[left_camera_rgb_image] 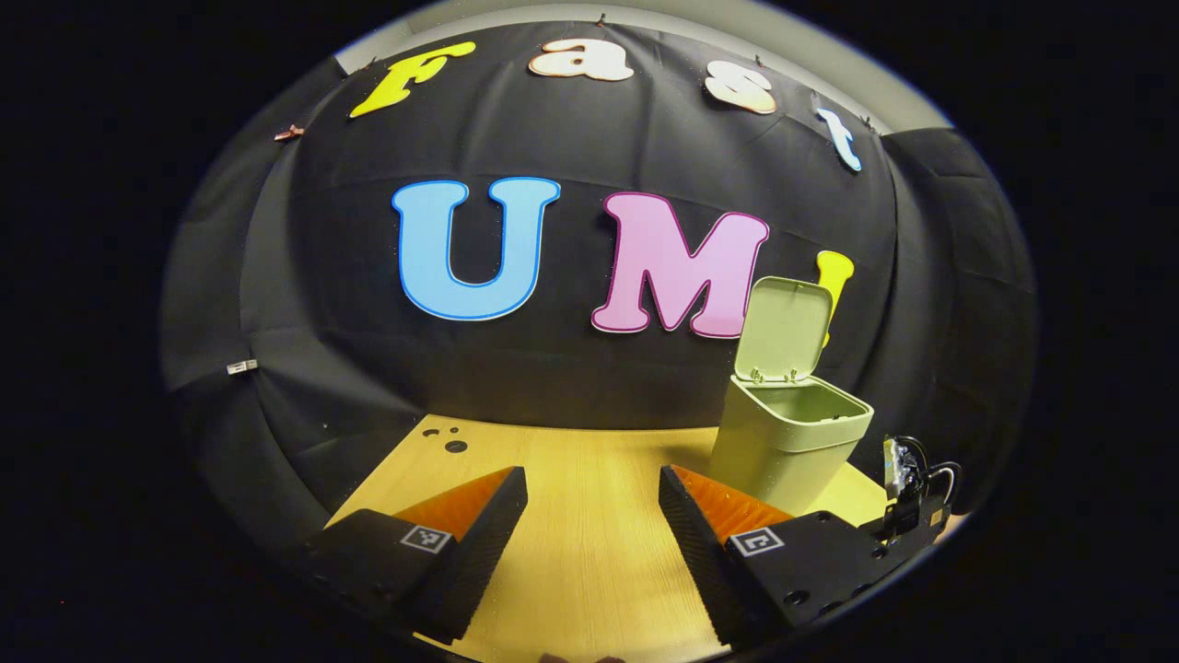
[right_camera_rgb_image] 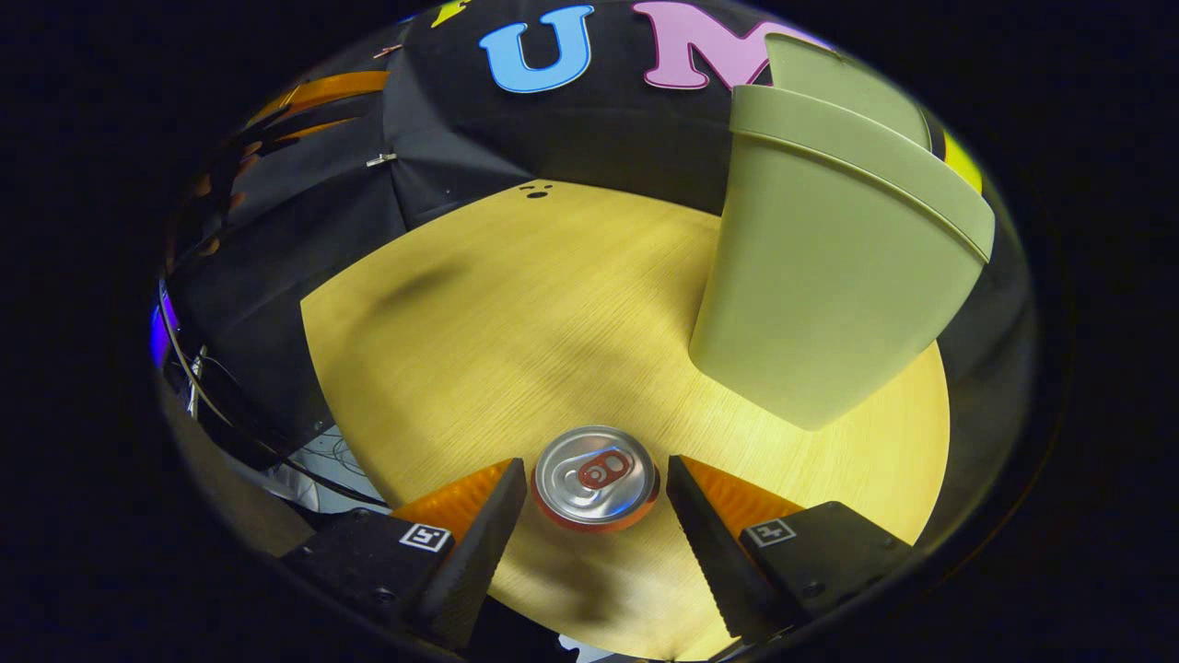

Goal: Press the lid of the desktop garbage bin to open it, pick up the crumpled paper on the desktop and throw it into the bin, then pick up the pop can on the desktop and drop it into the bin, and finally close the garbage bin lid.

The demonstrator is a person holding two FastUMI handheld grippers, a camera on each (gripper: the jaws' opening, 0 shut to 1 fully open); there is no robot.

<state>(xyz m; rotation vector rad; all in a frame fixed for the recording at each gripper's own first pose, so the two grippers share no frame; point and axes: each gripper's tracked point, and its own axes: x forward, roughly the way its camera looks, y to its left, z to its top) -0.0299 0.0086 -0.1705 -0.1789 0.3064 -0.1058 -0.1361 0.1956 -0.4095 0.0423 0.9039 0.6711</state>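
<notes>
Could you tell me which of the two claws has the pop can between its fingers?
The right claw: the pop can stands between its open fingers, untouched. The left claw frames bare desktop.

The left gripper [left_camera_rgb_image: 593,502] hangs above the wooden table [left_camera_rgb_image: 589,552], fingers spread apart with nothing between them. The green bin [left_camera_rgb_image: 783,442] stands ahead to the right, its lid [left_camera_rgb_image: 783,329] raised upright. The other gripper [left_camera_rgb_image: 907,488] shows just beyond the bin.
</notes>
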